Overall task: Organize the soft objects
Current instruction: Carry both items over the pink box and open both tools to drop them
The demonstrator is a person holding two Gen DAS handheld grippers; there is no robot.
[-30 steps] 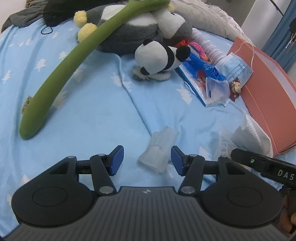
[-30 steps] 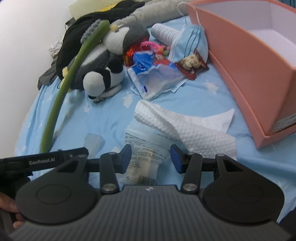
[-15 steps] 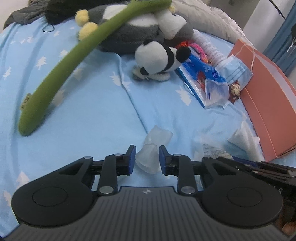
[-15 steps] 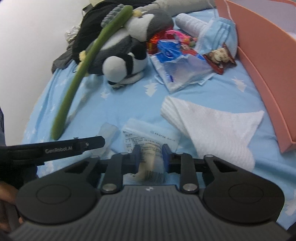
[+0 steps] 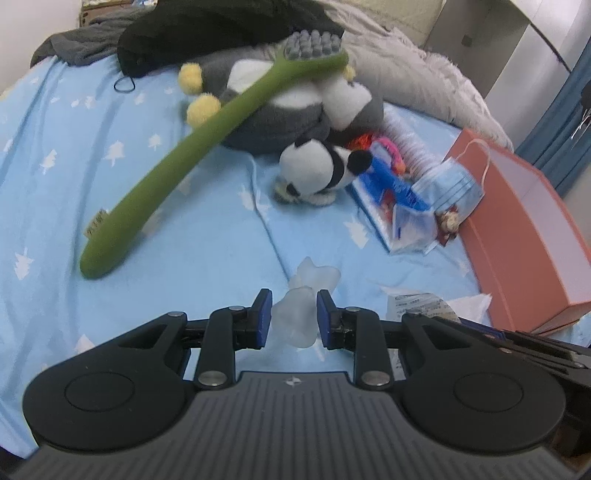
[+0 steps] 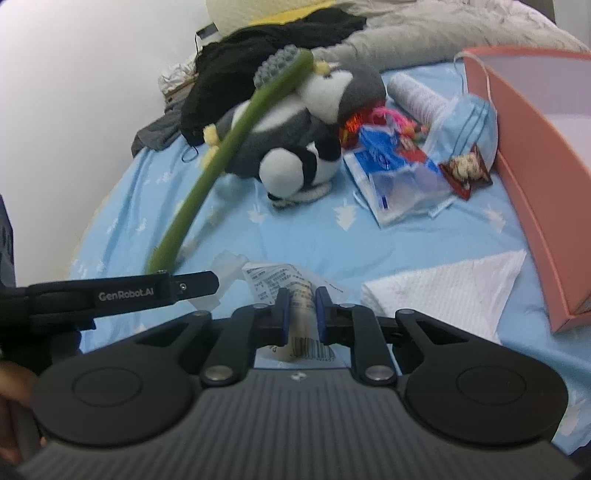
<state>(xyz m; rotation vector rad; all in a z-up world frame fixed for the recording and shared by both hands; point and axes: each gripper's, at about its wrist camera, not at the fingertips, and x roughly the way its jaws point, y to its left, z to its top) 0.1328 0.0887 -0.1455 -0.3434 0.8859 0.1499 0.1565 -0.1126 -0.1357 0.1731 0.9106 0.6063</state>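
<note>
My left gripper [image 5: 293, 317] is shut on a small translucent white plastic packet [image 5: 301, 314] and holds it just above the blue sheet. My right gripper [image 6: 301, 314] is shut on a white printed packet [image 6: 295, 295] with a barcode. A small panda plush [image 5: 317, 171] lies further back beside a big grey penguin plush [image 5: 280, 110]. A long green plush toothbrush [image 5: 192, 158] leans across the penguin. A white towel [image 6: 443, 291] lies right of my right gripper.
An open salmon-pink box [image 5: 524, 236] stands on the right; it also shows in the right wrist view [image 6: 535, 173]. Blue face masks [image 5: 450, 188], snack wrappers [image 6: 465, 170] and a plastic bag [image 6: 399, 184] lie by it. Dark clothes [image 5: 207, 33] pile at the back.
Both grippers went from open to shut, the left on the translucent packet, the right on the printed packet. Both have since lifted and drawn back a little.
</note>
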